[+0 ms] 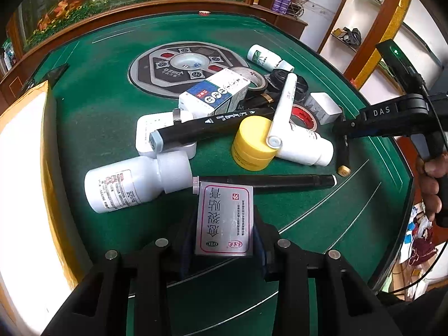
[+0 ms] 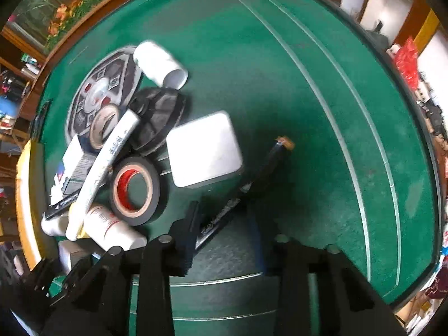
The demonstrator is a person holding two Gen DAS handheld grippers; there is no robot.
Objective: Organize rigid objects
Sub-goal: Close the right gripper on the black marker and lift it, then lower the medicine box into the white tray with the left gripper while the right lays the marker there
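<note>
A pile of rigid objects lies on the green felt table (image 1: 92,128). My left gripper (image 1: 224,232) is shut on a small white medicine box with red print (image 1: 224,218), held near the table's front. Beyond it lie a white bottle (image 1: 131,184), a black pen (image 1: 268,182), a yellow jar (image 1: 254,142), a black marker (image 1: 212,126) and a white marker (image 1: 282,109). My right gripper (image 2: 224,224) is open around a black gold-capped marker (image 2: 252,182), whose barrel lies next to the left finger (image 2: 187,224). The gripper also shows in the left wrist view (image 1: 344,131).
A white square box (image 2: 204,151), a black tape roll with a red core (image 2: 135,190), a beige tape roll (image 2: 103,128), a black round case (image 2: 159,120) and a white bottle (image 2: 159,64) crowd the pile. A yellow-edged box (image 1: 25,151) stands at the left. Bare felt (image 2: 294,84) lies right.
</note>
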